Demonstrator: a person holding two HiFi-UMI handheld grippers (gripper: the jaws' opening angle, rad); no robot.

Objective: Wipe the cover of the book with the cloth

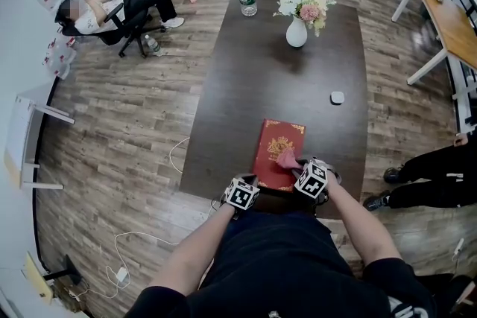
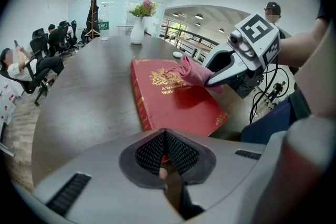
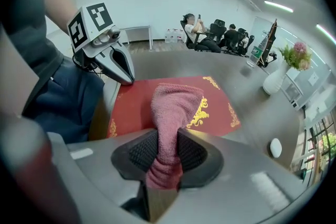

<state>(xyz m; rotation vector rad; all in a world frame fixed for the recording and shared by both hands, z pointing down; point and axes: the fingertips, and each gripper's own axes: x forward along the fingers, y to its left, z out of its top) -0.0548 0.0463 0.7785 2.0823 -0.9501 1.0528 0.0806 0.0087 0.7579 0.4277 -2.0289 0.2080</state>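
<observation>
Jaws of the left gripper (image 2: 165, 135) are drawn together at their tips. We see only a sliver of red in the slit behind them, and we cannot tell whether they nip the edge of the book (image 1: 270, 147). This gripper sits at the book's near left corner with its marker cube facing up.

The book is a closed red hardback with gold ornament on its cover. It lies flat, cover up, at the near edge of the dark tabletop (image 1: 253, 78), with its spine to our left.

On the book's near right part lies the cloth (image 3: 176, 99), pink and nubbly. It is bunched on the cover and overlaps the edge of the gold emblem. From there it runs back into the right gripper (image 3: 168, 135), whose jaws are clamped on it with the fabric filling the gap between the pads. That gripper hovers over the book's near right corner.

Farther out, well to the left of the book and off the tabletop, a person (image 1: 93, 15) sits in an office chair on the wood floor. Far beyond the book a water bottle (image 1: 247, 0) stands at the tabletop's far end. Beyond the book and slightly right is a white vase (image 1: 297, 33) of pale flowers. A small white object (image 1: 337, 97) lies just beyond the book, to its right. To the right of the book, off the tabletop, we see another person's dark trousers and shoes (image 1: 428, 179).
</observation>
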